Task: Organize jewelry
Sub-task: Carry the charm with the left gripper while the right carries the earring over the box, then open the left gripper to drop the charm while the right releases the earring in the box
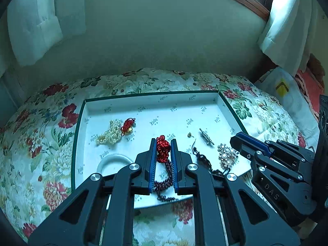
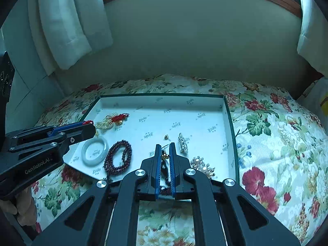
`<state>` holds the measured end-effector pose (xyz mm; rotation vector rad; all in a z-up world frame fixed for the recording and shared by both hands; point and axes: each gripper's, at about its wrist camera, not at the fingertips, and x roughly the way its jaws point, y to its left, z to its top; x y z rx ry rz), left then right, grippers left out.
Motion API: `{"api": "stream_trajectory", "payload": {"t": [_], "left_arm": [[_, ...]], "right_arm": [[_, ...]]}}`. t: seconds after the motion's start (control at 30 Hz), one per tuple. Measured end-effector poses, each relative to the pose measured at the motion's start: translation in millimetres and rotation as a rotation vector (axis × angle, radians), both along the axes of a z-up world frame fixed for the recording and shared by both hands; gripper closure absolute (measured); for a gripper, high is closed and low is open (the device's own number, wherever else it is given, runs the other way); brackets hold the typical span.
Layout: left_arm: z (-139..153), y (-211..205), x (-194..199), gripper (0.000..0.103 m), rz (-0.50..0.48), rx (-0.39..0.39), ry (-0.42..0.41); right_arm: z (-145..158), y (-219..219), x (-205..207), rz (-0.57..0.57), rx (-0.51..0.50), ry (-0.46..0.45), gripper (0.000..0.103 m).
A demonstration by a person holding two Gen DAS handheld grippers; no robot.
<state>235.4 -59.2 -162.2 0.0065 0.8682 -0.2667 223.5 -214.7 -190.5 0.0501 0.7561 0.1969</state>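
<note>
A white tray (image 1: 151, 96) (image 2: 164, 96) with a green rim lies on a flowered cloth and holds the jewelry. My left gripper (image 1: 163, 143) (image 2: 91, 125) is shut on the red knotted cord (image 1: 163, 149) of a dark red bead string (image 1: 164, 182). A loop of dark red beads (image 2: 117, 157) rests on the tray floor. My right gripper (image 2: 165, 146) (image 1: 235, 139) is shut on a dark cord with a gold bead (image 2: 164, 155), which trails across the tray (image 1: 205, 162). Both grippers are above the tray's near edge.
In the tray lie a white bangle (image 1: 114, 162) (image 2: 94, 150), a pearl pile (image 1: 110, 133), a red tassel charm (image 1: 127, 126), a small gold earring (image 2: 166, 137), a silver brooch (image 2: 183, 143) and a pearl brooch (image 2: 202, 166). A wall, curtains and a window stand behind.
</note>
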Motion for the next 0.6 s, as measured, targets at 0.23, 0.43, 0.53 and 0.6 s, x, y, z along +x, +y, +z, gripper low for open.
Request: {"api": "stream_trajectory", "payload": {"t": [0.23,0.43,0.53,0.6], "left_arm": [[-29,-16,48,0.090,0.030,0.040,0.047],[-54,-20,76,0.090,0.064,0.077,0.097],[-61,-18,84,0.090,0.080,0.086,0.118],[-63,-18,87,0.090,0.086,0.092,0.121]], "right_arm": [[-17,-7,48,-0.032,-0.021,0.021,0.095],[-37,-13,74,-0.061,-0.026,0.063,0.095],[-46,-16,82,-0.071,-0.030,0.089,0.095],[-51,-17,85,-0.070,-0.028,0.104,0.095]]}}
